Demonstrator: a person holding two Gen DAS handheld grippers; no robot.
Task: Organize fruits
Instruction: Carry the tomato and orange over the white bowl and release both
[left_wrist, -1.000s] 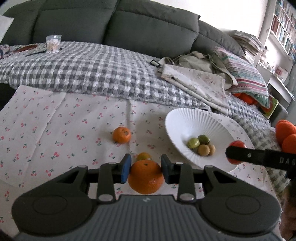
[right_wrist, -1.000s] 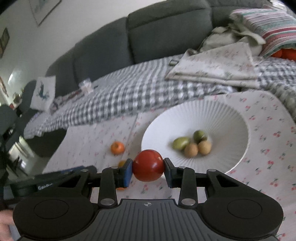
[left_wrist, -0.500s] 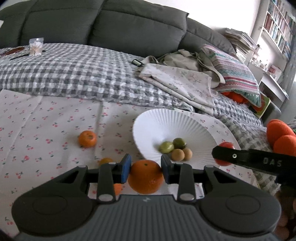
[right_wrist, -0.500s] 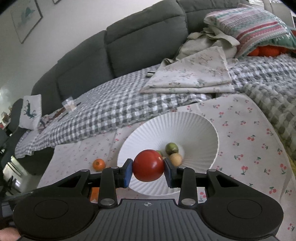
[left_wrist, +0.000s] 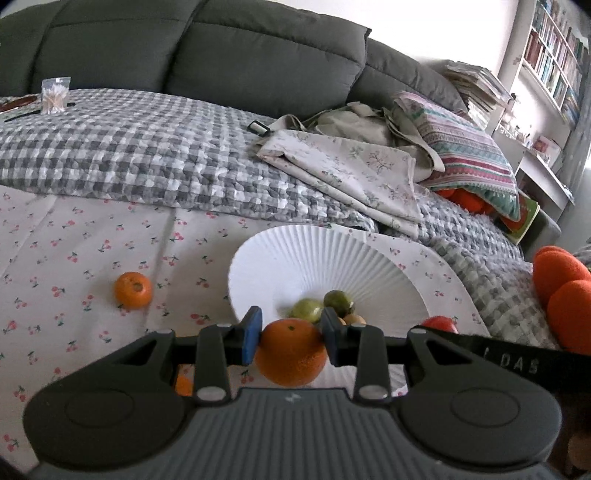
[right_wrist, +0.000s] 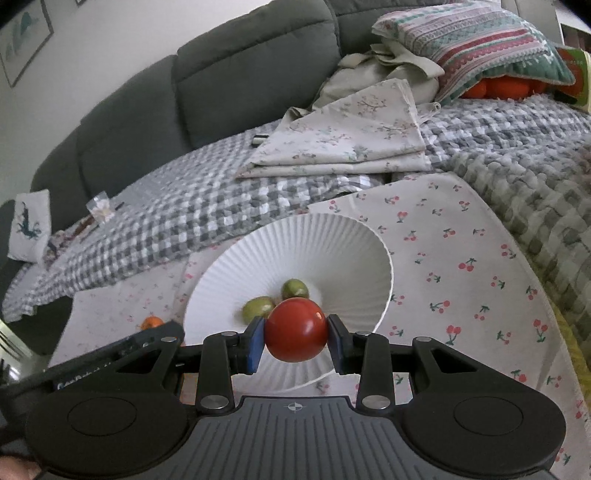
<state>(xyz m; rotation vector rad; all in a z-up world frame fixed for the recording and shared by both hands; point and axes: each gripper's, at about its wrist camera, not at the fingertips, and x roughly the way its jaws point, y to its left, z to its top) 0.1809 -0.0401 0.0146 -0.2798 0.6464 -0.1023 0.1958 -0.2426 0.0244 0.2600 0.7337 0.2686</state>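
An orange (left_wrist: 290, 352) was pinched by the left gripper (left_wrist: 290, 339), a smooth, slippery-looking, probably soft tomato (right_wrist: 296, 330) by the right gripper (right_wrist: 296, 338), both at mid-girth, above the near rim of the bowl (right_wrist: 354, 254).

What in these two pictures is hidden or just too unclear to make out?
- Left wrist view: small tan fruits in the white bowl, mostly behind a finger.
- Left wrist view: an orange fruit, largely behind the left gripper.
- Right wrist view: loose orange, small, partly behind the other tool.
- Bookshelf titles: too small.
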